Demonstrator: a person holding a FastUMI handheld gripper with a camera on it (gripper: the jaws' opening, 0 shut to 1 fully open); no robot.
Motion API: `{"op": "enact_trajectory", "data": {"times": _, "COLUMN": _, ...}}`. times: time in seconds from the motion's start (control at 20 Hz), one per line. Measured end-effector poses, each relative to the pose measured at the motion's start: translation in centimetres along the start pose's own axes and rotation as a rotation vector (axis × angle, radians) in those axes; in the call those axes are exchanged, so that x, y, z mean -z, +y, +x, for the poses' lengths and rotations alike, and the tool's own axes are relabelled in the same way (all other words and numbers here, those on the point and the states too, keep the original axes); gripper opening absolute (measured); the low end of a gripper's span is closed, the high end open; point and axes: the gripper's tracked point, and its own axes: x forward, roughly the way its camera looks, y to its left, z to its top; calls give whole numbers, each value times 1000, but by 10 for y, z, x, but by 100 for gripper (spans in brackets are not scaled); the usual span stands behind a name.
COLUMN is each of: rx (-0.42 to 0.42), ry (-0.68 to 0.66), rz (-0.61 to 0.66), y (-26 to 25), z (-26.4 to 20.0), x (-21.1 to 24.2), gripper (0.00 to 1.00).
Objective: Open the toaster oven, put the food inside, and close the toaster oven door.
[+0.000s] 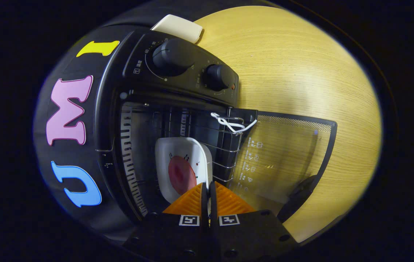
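We are looking over a light wooden table (pixel 301 72), which is carrying everything here. On it a black toaster oven (pixel 119 94) is standing, and in this view it is appearing turned on its side. Its glass door (pixel 287 156) is hanging fully open and lying out over the table, with a dark handle (pixel 298 196) at its far edge. Inside the open cavity we are seeing a wire rack (pixel 225 145), and a white cord (pixel 232 124) is tied to the front of this rack. A white square plate (pixel 185 163) is sitting in the cavity on the rack, and a round dark red piece of food (pixel 181 175) is lying on it. The gripper (pixel 209 191) is closing its two orange fingers (pixel 188 205) on the near rim of the plate, which is showing as a thin white strip between them. On the control panel two black knobs (pixel 174 54) are sitting side by side. Beyond the oven a cream-coloured flat object (pixel 179 27) is lying on the table.
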Motion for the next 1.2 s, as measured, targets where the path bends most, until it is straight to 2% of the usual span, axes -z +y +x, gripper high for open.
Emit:
{"op": "enact_trajectory", "data": {"times": 0.3, "rx": -17, "ry": 20, "rz": 44, "y": 0, "z": -2, "x": -1, "gripper": 5}}
{"op": "enact_trajectory", "data": {"times": 0.6, "rx": -123, "ry": 59, "rz": 122, "y": 10, "z": -11, "x": 2, "gripper": 14}}
{"op": "enact_trajectory", "data": {"times": 0.7, "rx": -145, "ry": 85, "rz": 116, "y": 11, "z": -16, "x": 4, "gripper": 25}}
{"op": "enact_trajectory", "data": {"times": 0.75, "rx": -160, "ry": 99, "rz": 112, "y": 11, "z": -20, "x": 5, "gripper": 27}}
{"op": "enact_trajectory", "data": {"times": 0.8, "rx": -172, "ry": 106, "rz": 104, "y": 12, "z": -23, "x": 4, "gripper": 40}}
{"op": "enact_trajectory", "data": {"times": 0.9, "rx": -198, "ry": 112, "rz": 72, "y": 13, "z": -32, "x": 1, "gripper": 80}}
{"op": "enact_trajectory", "data": {"times": 0.95, "rx": -205, "ry": 105, "rz": 50, "y": 12, "z": -35, "x": -4, "gripper": 88}}
{"op": "enact_trajectory", "data": {"times": 1.2, "rx": -211, "ry": 119, "rz": -56, "y": 3, "z": -54, "x": -14, "gripper": 89}}
